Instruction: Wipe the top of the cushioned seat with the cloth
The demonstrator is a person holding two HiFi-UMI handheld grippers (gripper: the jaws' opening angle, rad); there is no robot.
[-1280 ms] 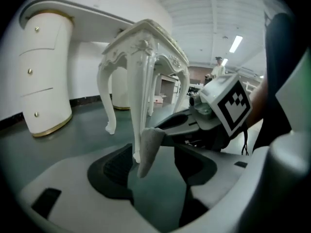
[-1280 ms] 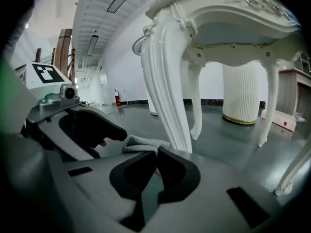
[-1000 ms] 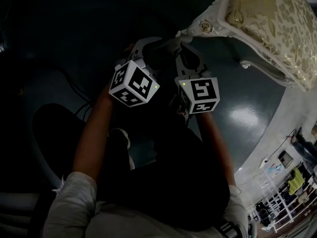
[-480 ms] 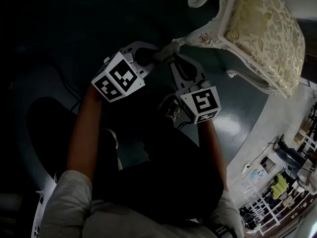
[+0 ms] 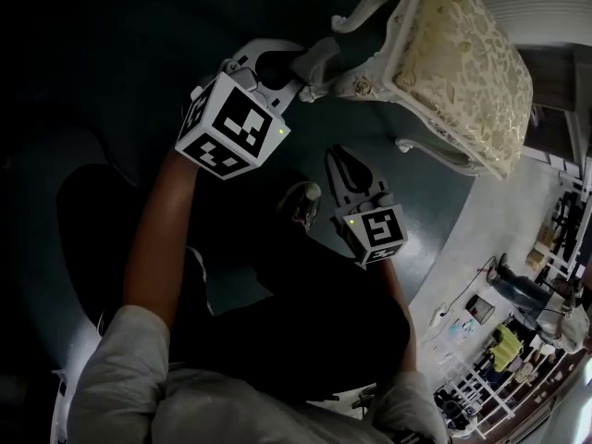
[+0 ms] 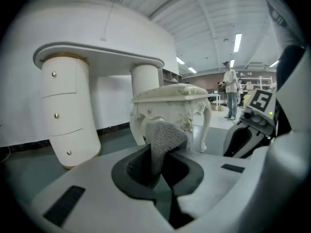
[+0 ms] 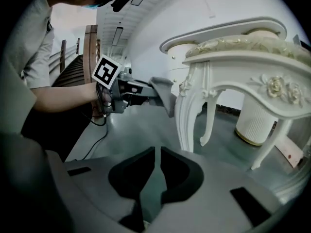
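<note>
A white carved stool [image 5: 370, 74] with a gold-patterned cushioned seat [image 5: 462, 54] stands at the upper right of the head view. My left gripper [image 5: 294, 63] is raised beside the stool's near corner, and its jaws have just closed on a grey knitted cloth [image 5: 313, 60]. In the left gripper view the cloth [image 6: 165, 135] sticks up from between the pads, with the stool [image 6: 170, 106] straight behind it. My right gripper [image 5: 336, 160] hangs lower, over the dark floor, shut and holding nothing [image 7: 157, 154]. From there the left gripper [image 7: 146, 89] and its cloth [image 7: 164, 95] sit beside the stool leg [image 7: 192, 106].
A white dressing table with a drawer column [image 6: 63, 110] and a round pillar [image 6: 146, 79] stands behind the stool. A person [image 6: 231, 89] stands far off. A cable [image 7: 92, 140] lies on the floor. Racks with goods [image 5: 518, 350] fill the lower right.
The left gripper has risen from low over the floor toward the stool's corner, carrying the cloth. The right gripper has drawn apart from it and sits lower in the picture.
</note>
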